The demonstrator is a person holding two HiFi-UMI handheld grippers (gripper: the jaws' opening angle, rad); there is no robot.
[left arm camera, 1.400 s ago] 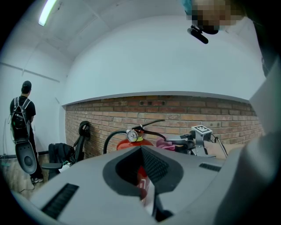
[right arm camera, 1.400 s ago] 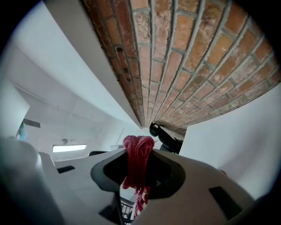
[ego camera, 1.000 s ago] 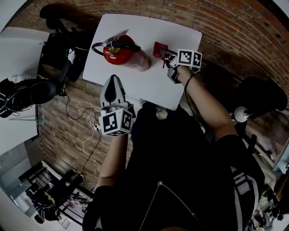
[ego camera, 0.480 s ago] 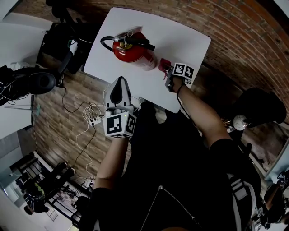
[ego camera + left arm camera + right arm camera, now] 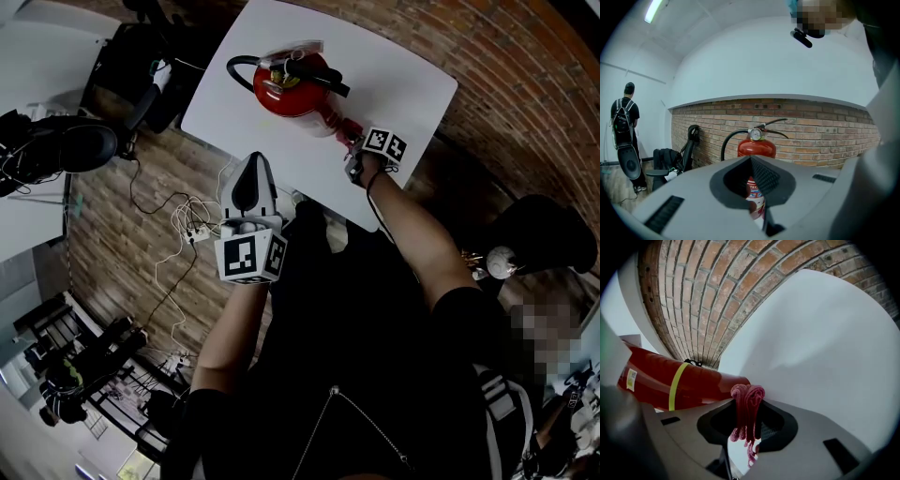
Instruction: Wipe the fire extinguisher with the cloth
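Note:
A red fire extinguisher [image 5: 292,86] with a black hose and handle stands upright on the white table [image 5: 403,75]. My right gripper [image 5: 355,142] is shut on a pinkish-red cloth [image 5: 347,128] and holds it against the extinguisher's lower body. In the right gripper view the bunched cloth [image 5: 747,412] hangs between the jaws, just beside the red cylinder [image 5: 689,380] with its yellow band. My left gripper [image 5: 251,164] is shut and holds nothing, hovering at the table's near edge, apart from the extinguisher [image 5: 756,149], which it faces.
A black chair with bags [image 5: 127,80] stands left of the table, and cables with a power strip [image 5: 192,234] lie on the floor below it. A brick wall [image 5: 825,136] runs behind the table. A person with a backpack [image 5: 623,126] stands far left.
My right gripper has carried the cloth left across the table, from well apart from the extinguisher to its lower side. The left gripper has stayed at the table's near edge.

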